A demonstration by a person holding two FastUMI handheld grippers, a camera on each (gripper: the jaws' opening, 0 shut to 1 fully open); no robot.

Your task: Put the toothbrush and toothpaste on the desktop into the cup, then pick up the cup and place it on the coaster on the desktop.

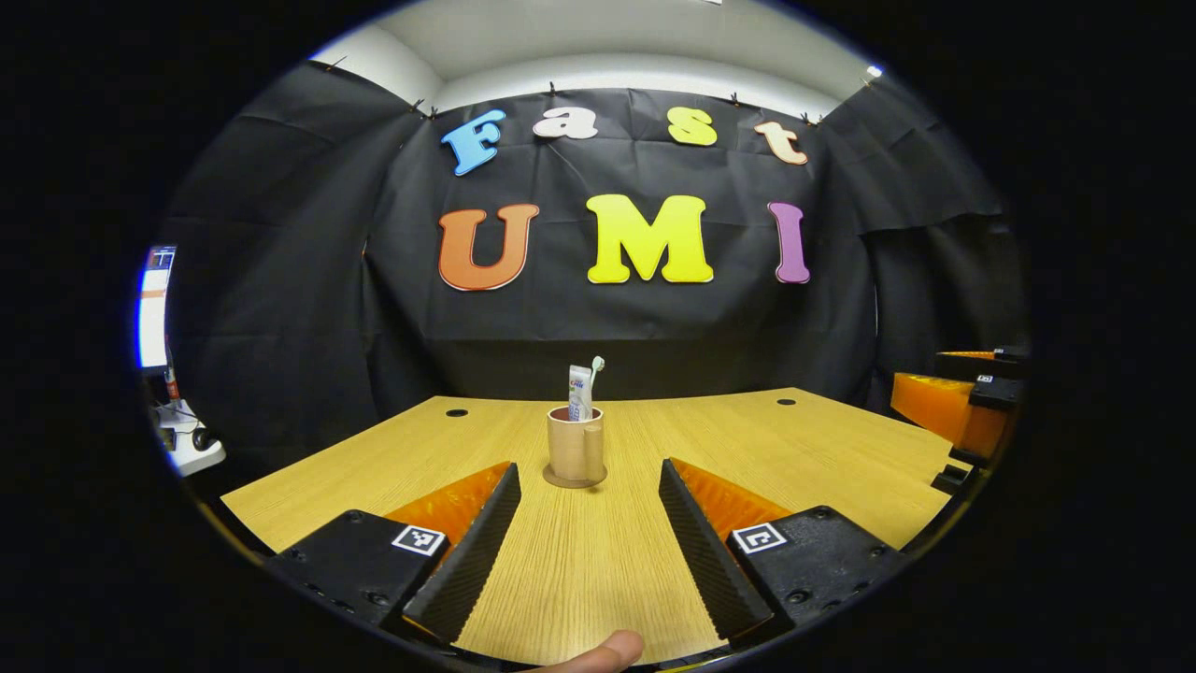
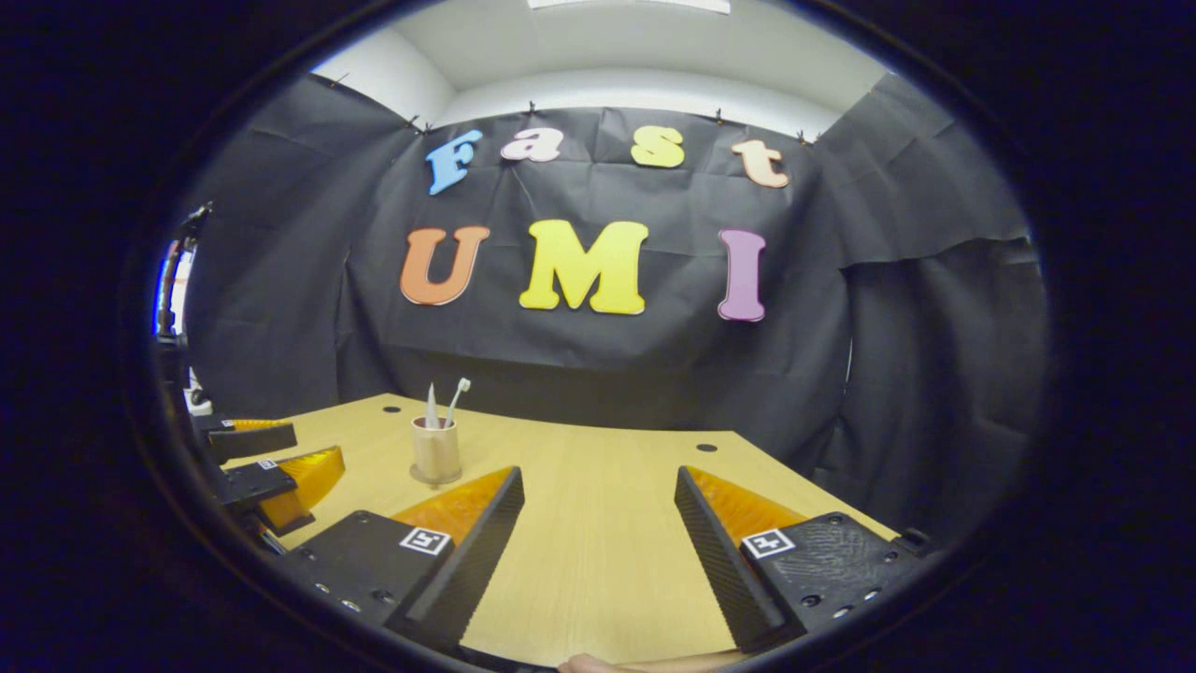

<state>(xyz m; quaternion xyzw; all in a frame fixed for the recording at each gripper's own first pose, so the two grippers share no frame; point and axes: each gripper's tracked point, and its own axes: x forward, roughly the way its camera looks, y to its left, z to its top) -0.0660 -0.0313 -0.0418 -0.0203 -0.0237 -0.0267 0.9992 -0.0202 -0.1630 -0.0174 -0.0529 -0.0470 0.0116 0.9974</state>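
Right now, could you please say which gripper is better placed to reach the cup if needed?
Left gripper: the cup stands straight ahead between its open jaws; it sits off-centre from the right gripper.

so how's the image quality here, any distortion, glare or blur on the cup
Left gripper view: fisheye bends the desk edges; cup is sharp, evenly lit, with a faint shadow at the coaster. Right gripper view: same bending, cup smaller and softer near the left; no glare on it in either.

Recording booth: black cloth [image 1: 280,280] draped across the back and both sides, bare wooden desk [image 1: 841,449] along the bottom, white ceiling [image 2: 617,47] up top.
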